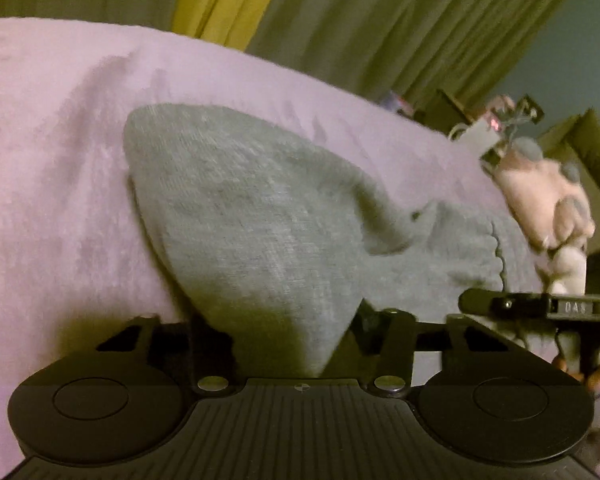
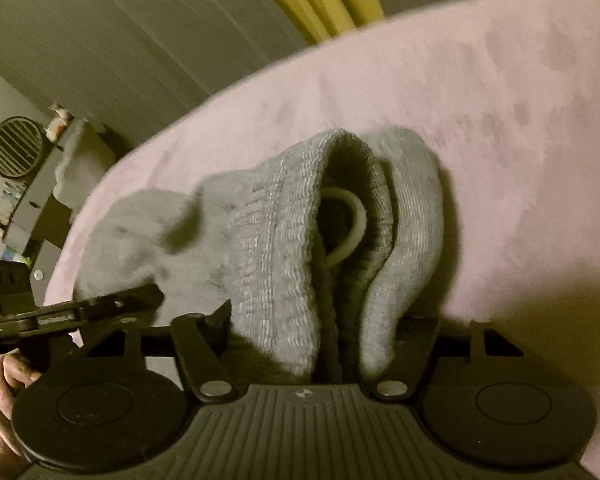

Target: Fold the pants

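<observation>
Grey knit pants lie on a pink plush blanket. My left gripper is shut on a corner of the grey fabric, which covers its fingertips. The right gripper shows at the right edge of the left wrist view. In the right wrist view, my right gripper is shut on the ribbed waistband, bunched into folds with a pale drawstring loop showing inside. The left gripper shows at the left of that view, close beside mine.
Olive and yellow curtains hang behind the bed. A pink plush toy lies at the blanket's right edge. A round vent and a cluttered shelf stand at the far left of the room.
</observation>
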